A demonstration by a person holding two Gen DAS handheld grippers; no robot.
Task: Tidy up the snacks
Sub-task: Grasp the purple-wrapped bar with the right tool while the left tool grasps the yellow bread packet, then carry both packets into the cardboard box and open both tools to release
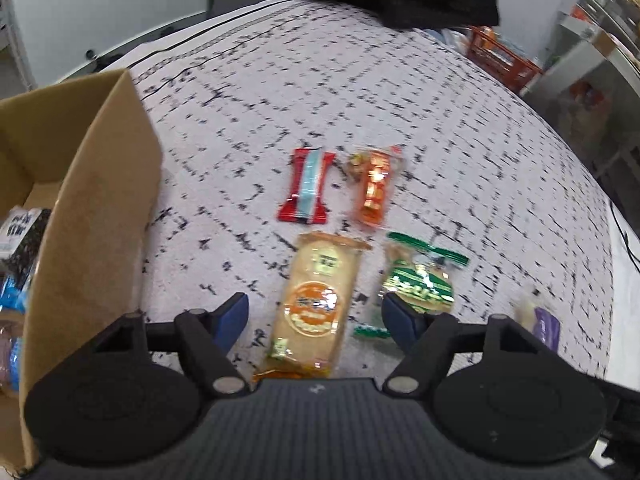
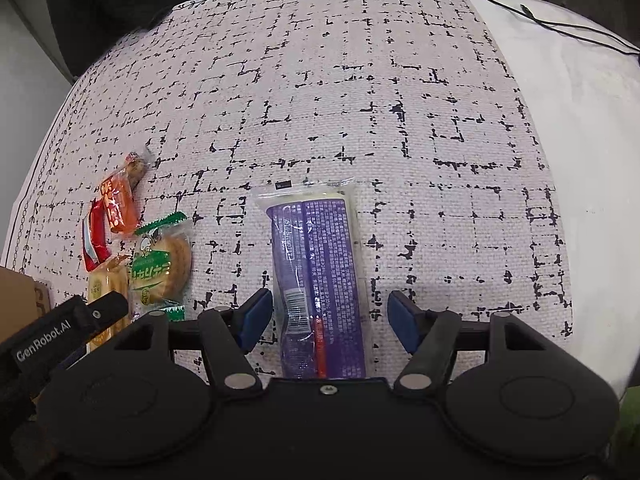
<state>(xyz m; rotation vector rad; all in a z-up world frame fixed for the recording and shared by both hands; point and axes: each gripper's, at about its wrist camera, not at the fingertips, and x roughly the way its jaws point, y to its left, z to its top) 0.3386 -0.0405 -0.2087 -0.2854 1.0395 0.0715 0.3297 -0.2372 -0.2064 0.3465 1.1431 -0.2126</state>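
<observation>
My left gripper is open, its jaws on either side of a tan cracker pack that lies on the patterned cloth. Beyond it lie a red bar, an orange snack pack and a green cracker pack. A cardboard box stands at the left with several snacks inside. My right gripper is open, its jaws on either side of a purple pack lying flat. The purple pack also shows in the left wrist view.
In the right wrist view the same snacks lie at the left: the orange pack, green pack and red bar, with the left gripper's body over the tan pack. A black cable runs across the white surface at the far right. An orange crate stands beyond the table.
</observation>
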